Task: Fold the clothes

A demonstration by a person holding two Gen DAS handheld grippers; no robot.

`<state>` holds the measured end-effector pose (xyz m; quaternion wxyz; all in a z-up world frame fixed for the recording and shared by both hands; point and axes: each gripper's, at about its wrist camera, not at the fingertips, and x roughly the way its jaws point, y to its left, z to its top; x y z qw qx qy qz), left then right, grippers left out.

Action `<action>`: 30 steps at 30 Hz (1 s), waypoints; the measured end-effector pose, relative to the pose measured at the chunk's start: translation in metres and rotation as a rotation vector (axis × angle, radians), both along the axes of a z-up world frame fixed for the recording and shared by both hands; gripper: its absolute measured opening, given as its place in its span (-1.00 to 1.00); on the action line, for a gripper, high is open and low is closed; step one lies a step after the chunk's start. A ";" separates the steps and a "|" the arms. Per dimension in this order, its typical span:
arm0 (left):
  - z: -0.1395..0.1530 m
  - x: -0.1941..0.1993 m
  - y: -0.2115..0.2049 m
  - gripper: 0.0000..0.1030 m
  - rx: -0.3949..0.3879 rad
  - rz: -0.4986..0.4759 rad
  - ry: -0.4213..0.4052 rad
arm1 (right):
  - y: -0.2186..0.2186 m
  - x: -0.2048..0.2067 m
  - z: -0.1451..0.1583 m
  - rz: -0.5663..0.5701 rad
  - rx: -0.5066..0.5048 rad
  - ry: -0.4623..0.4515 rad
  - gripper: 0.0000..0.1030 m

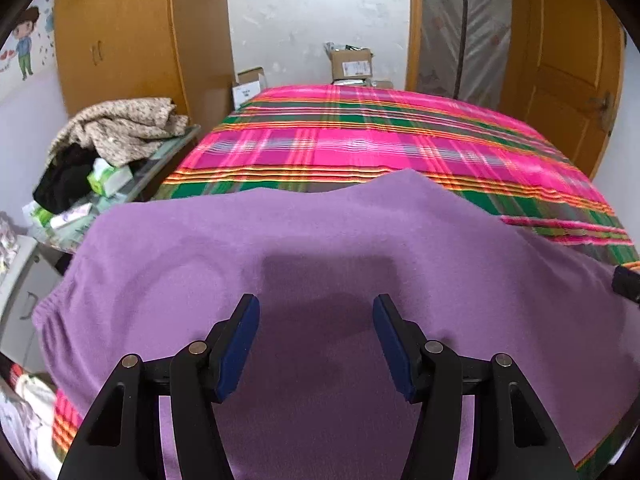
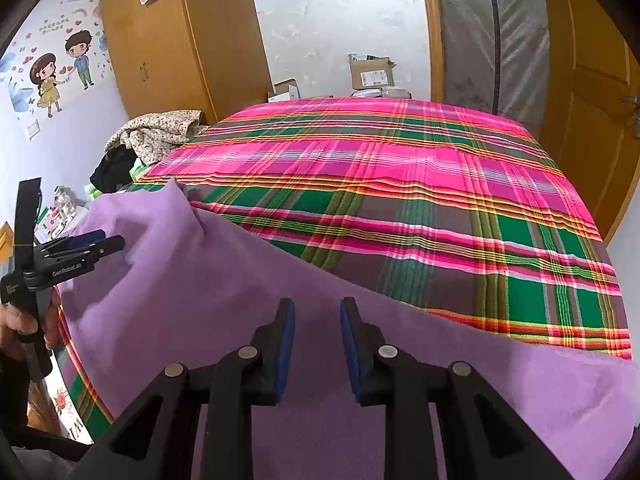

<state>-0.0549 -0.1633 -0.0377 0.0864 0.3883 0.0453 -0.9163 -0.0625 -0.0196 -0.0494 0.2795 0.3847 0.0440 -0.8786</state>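
Observation:
A purple fleece garment [image 1: 320, 240] lies spread flat over the near end of the bed, with an elastic hem [image 1: 52, 312] bunched at its left edge. My left gripper [image 1: 316, 300] hovers just above it, jaws wide open with nothing between them. In the right wrist view the same garment [image 2: 208, 280] runs diagonally across the near corner of the bed. My right gripper [image 2: 317, 302] is over it with its jaws partly apart, holding nothing, and only cloth shows below the gap. The left gripper [image 2: 111, 239] is at the far left, held by a hand [image 2: 20, 324] and pointing at the garment's raised corner [image 2: 176, 192].
The bed wears a pink, green and orange plaid sheet [image 2: 400, 184]. Left of it a side table [image 1: 176, 148] holds a heap of clothes [image 1: 124, 128] and small boxes. Wooden wardrobes [image 1: 120, 40], cardboard boxes [image 1: 352, 64], a grey fabric closet [image 1: 464, 28] and a door [image 1: 560, 72] stand beyond.

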 end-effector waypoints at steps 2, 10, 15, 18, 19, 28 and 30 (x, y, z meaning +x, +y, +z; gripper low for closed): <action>0.001 -0.001 0.009 0.19 0.001 -0.020 0.003 | -0.005 0.001 0.001 0.014 0.001 0.002 -0.52; 0.002 -0.008 0.055 0.19 -0.011 -0.168 0.015 | -0.038 0.004 0.003 0.103 -0.003 0.014 -0.52; -0.006 -0.012 0.040 0.19 0.002 -0.123 -0.023 | -0.044 -0.015 -0.009 0.093 0.021 -0.042 -0.53; -0.005 -0.008 0.030 0.19 -0.009 -0.094 -0.028 | -0.029 -0.027 -0.010 0.022 0.025 -0.060 -0.57; -0.005 -0.006 0.027 0.19 -0.005 -0.083 -0.028 | -0.024 -0.029 -0.010 -0.001 0.029 -0.063 -0.57; 0.005 0.023 -0.015 0.19 0.028 0.043 0.023 | -0.015 -0.015 0.008 0.018 -0.045 -0.012 -0.58; 0.003 0.029 -0.025 0.19 0.033 0.085 0.018 | -0.021 -0.009 0.010 0.050 -0.059 0.002 -0.58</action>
